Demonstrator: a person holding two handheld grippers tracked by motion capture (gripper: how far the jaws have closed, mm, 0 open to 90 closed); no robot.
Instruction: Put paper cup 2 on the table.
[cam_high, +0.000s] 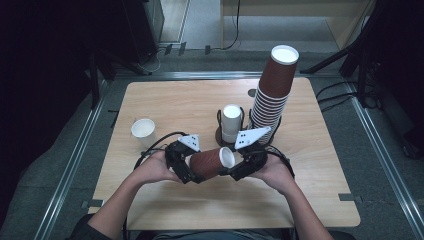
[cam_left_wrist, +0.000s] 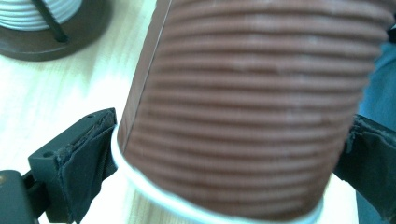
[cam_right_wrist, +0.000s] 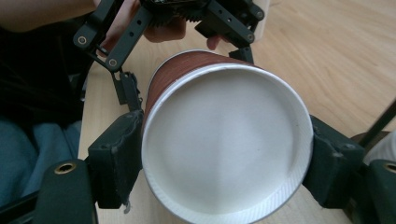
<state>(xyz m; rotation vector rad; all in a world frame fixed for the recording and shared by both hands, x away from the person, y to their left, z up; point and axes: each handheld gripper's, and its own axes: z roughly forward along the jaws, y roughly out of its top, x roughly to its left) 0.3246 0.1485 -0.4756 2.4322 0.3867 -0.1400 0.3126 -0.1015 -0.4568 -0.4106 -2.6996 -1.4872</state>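
At the lower middle of the high view, a ribbed brown paper cup (cam_high: 209, 162) lies sideways above the wooden table (cam_high: 310, 200), between both claws. The right gripper (cam_high: 231, 170) pinches its base end; the left gripper (cam_high: 192, 172), jaws spread, brackets the rim end. This looks like separating nested cups; next, pull apart gently.

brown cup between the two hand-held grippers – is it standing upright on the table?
No: in the high view the brown cup lies on its side above the table, with the left hand-held gripper and right hand-held gripper at its two ends.
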